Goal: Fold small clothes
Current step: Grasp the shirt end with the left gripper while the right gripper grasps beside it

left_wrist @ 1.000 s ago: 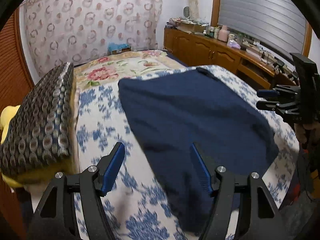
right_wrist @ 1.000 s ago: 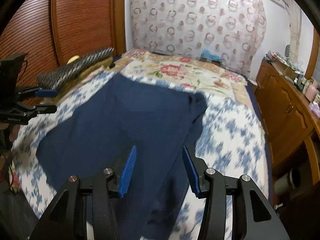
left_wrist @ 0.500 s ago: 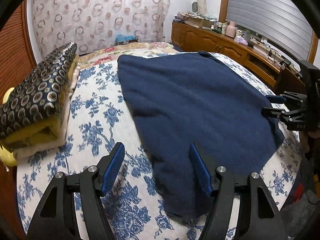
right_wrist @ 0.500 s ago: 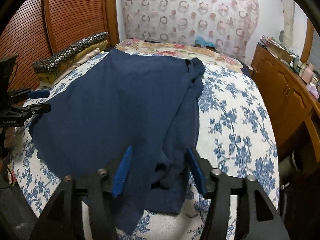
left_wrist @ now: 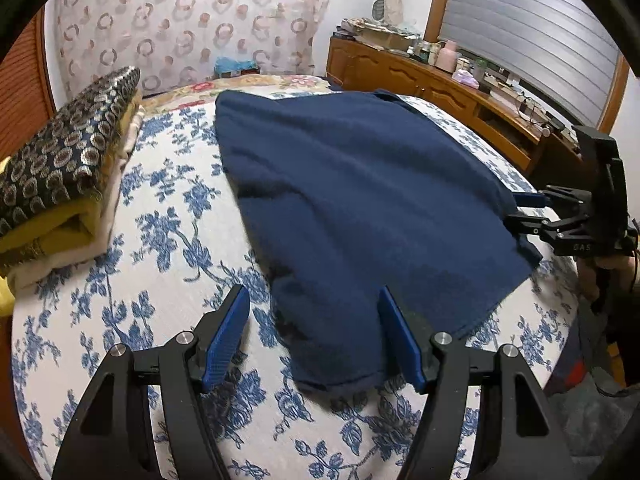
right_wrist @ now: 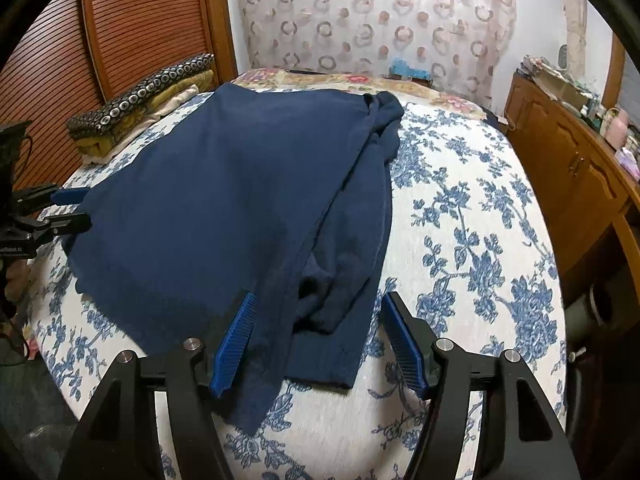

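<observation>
A big bed with a white cover full of blue flowers holds a dark blue soft knit top, spread flat across its middle with one sleeve folded over its right side. A stack of folded cloths, black with silver rings on top and yellow below, sits by the bed's left edge, well apart from the top. The left claw and right claw each hang over a near corner of the top, both apart and gripping nothing; the right one has just been opening.
</observation>
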Demonstrator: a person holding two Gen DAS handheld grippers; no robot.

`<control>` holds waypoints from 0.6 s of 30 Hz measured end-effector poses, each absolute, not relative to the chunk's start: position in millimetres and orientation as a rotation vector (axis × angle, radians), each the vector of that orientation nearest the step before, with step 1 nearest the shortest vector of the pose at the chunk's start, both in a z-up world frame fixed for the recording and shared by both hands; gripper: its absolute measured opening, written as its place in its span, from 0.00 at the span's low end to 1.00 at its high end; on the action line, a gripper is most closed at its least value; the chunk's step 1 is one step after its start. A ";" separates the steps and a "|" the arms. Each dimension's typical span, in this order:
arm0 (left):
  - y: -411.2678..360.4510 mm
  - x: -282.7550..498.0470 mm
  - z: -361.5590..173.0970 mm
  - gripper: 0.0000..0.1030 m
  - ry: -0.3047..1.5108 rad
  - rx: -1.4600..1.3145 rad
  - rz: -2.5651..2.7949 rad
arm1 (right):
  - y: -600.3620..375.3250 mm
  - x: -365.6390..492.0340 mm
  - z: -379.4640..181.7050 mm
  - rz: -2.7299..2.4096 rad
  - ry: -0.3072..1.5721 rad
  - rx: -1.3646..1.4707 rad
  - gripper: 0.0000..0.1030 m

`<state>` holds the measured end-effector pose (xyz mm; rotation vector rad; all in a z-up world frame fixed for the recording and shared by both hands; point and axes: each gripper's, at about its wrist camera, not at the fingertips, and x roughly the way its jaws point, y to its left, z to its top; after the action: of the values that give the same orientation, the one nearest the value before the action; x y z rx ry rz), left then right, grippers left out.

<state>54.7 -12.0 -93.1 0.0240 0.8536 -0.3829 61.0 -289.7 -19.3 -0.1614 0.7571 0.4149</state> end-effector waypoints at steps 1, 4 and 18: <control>-11.4 54.4 -93.7 0.66 0.857 0.021 -0.382 | -289.1 61.9 -20.7 0.418 0.763 -0.157 0.65; -10.1 54.2 -93.9 0.66 0.859 0.010 -0.400 | -292.7 57.9 -25.9 0.423 0.763 -0.164 0.65; -16.7 52.3 -96.7 0.44 0.893 -0.007 -0.455 | -269.2 44.3 -27.4 0.517 0.762 -0.216 0.26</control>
<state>52.3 -16.7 -96.7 -0.0068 0.8926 -0.4547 44.3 -269.2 -27.4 -0.2155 0.7620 0.5170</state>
